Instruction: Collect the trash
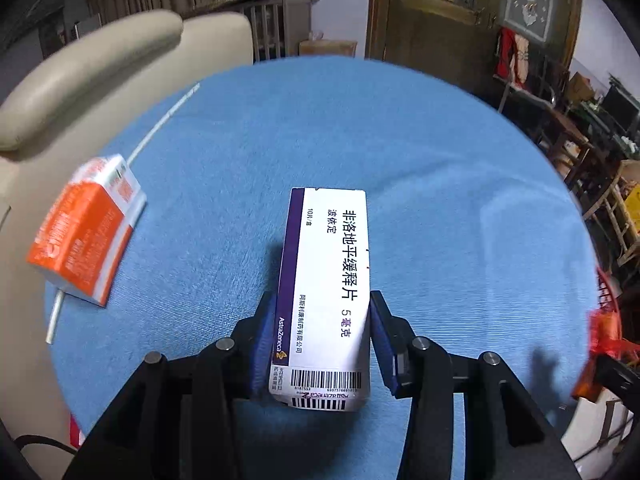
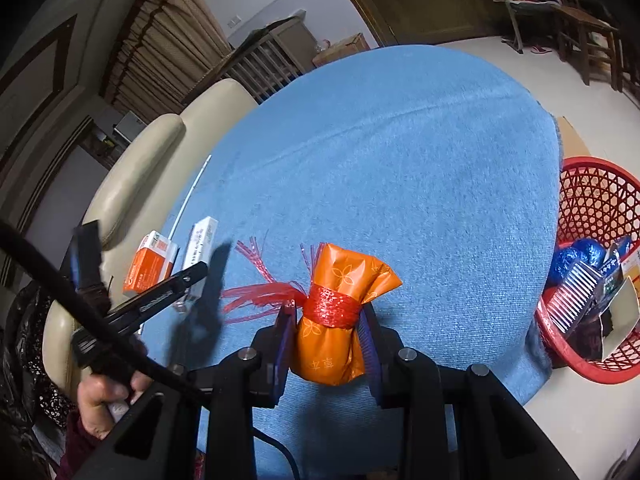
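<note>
The left gripper (image 1: 322, 320) had its two blue-padded fingers (image 1: 262, 340) standing on either side of a white and purple medicine box (image 1: 326, 292), which lay lengthwise on the blue tablecloth (image 1: 440, 200). The left pad sat against the purple side of the box, while a thin gap showed between the right pad and the box edge, so the jaws stood narrowly parted around the box and did not press on it. An orange and white box (image 1: 86, 232) lay near the left edge of the cloth, resting on a thin white stick (image 1: 160, 124) that ran along that edge. A cream sofa (image 1: 88, 64) stood just beyond the table on that side. The right gripper (image 2: 328, 340) had its jaws closed narrowly on an orange wrapped packet (image 2: 340, 320), bound at its middle with red plastic string (image 2: 330, 308) whose frayed ends spread to the left. The pads pressed the lower half of the packet from both sides, above the tablecloth. In the right wrist view, a red mesh basket (image 2: 588, 196) stood on the floor just beside the right edge of the table, and it held blue foil balls (image 2: 580, 258), a comb (image 2: 572, 300) and other packaging. A person's hand (image 2: 104, 396) gripped the handle of the left gripper at the lower left.
</note>
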